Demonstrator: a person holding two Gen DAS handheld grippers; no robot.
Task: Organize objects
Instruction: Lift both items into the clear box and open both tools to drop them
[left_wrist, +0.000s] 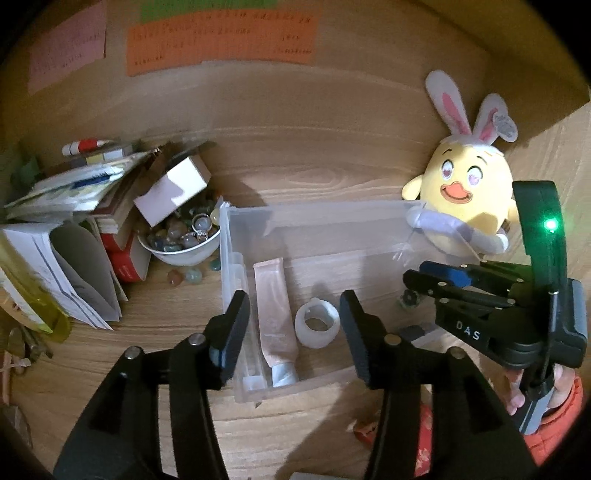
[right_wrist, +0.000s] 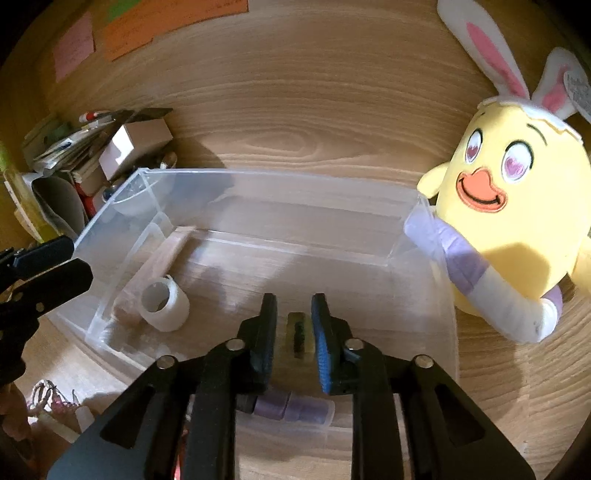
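Seen from the left wrist, the left gripper (left_wrist: 293, 328) is held over the near left end of the clear plastic bin (left_wrist: 321, 214), its jaws apart with nothing clamped between them. Below the gap a pale pink tube (left_wrist: 275, 317) is laid lengthwise along the bin's left wall, and a white tape roll (left_wrist: 317, 326) is set just to its right — both appear to be already sorted into the bin. The right gripper (left_wrist: 424, 280) is reached in from the right. A bowl of stones (left_wrist: 184, 240) and a stack of books (left_wrist: 74, 221) are left on the counter (left_wrist: 314, 173) to the left, presumably not yet dealt with. A yellow plush chick (left_wrist: 461, 192) is leaned against the bin's far right corner.

Seen from the right wrist, the right gripper (right_wrist: 294, 332) is lowered inside the bin (right_wrist: 258, 177); its jaws are slightly apart around a small yellowish-green object (right_wrist: 300, 332), which is not seen to be pressed by the pads — it looks released onto the bin floor. The tape roll (right_wrist: 164, 302) is stood at the left.
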